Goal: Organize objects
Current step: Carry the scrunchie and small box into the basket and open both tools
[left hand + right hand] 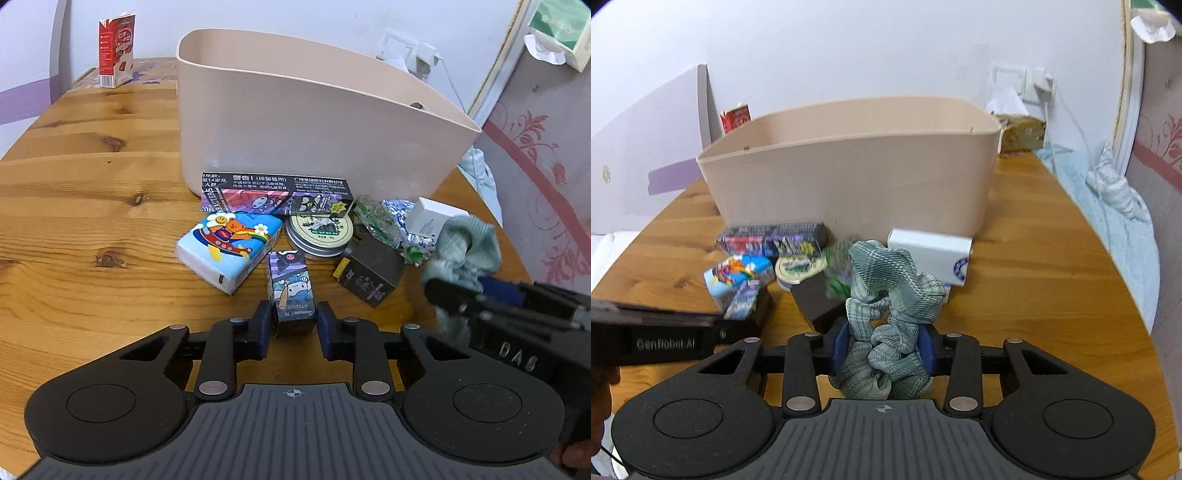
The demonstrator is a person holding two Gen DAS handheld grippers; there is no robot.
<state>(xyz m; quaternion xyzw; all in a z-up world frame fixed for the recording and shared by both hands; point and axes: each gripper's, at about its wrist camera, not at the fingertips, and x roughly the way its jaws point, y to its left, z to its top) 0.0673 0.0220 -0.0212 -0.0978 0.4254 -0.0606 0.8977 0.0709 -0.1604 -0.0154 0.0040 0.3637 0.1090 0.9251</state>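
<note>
A beige plastic bin stands on the wooden table; it also shows in the right wrist view. In front of it lies a cluster of small items. My left gripper is shut on a small purple cartoon box, which also shows in the right wrist view. My right gripper is shut on a green plaid scrunchie, seen from the left wrist. The right gripper's body shows at the right of the left wrist view.
Near the bin lie a long cartoon box, a tissue pack, a round tin, a dark box, a green wrapper and a white box. A red carton stands far left.
</note>
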